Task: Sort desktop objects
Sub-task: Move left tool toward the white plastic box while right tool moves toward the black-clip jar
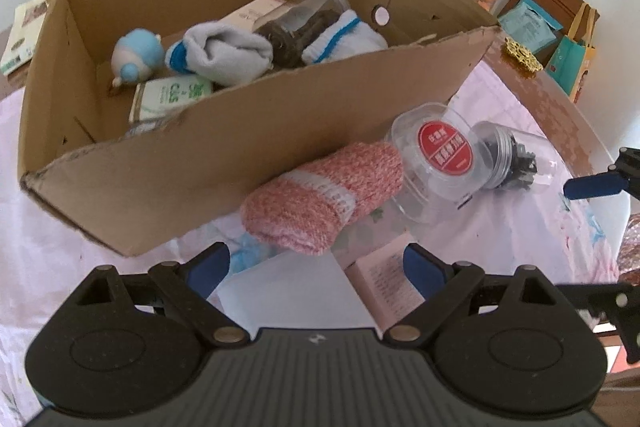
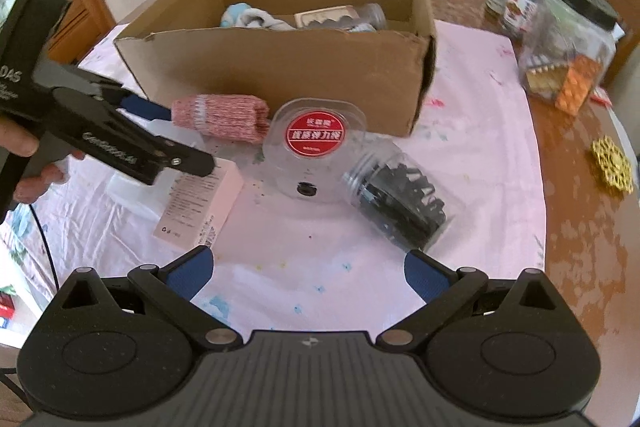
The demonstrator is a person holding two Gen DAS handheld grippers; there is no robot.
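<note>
Both sets of fingers are standing wide open and empty. Left gripper [image 1: 316,267] is hovering just before the pink rolled sock [image 1: 324,195], which is lying on the worktop [image 2: 480,155] against the cardboard box [image 1: 224,163]. Right gripper [image 2: 308,271] is facing the red-labelled clear container [image 2: 314,147] and the tipped jar of black clips [image 2: 400,203]. A pink carton [image 2: 200,203] is lying beside the left gripper.

Your way over the pink-clothed surface [image 2: 280,267] is bare. Ahead, the clear round red-labelled tub [image 2: 314,147] and brown cardboard box [image 2: 280,75] block you.
</note>
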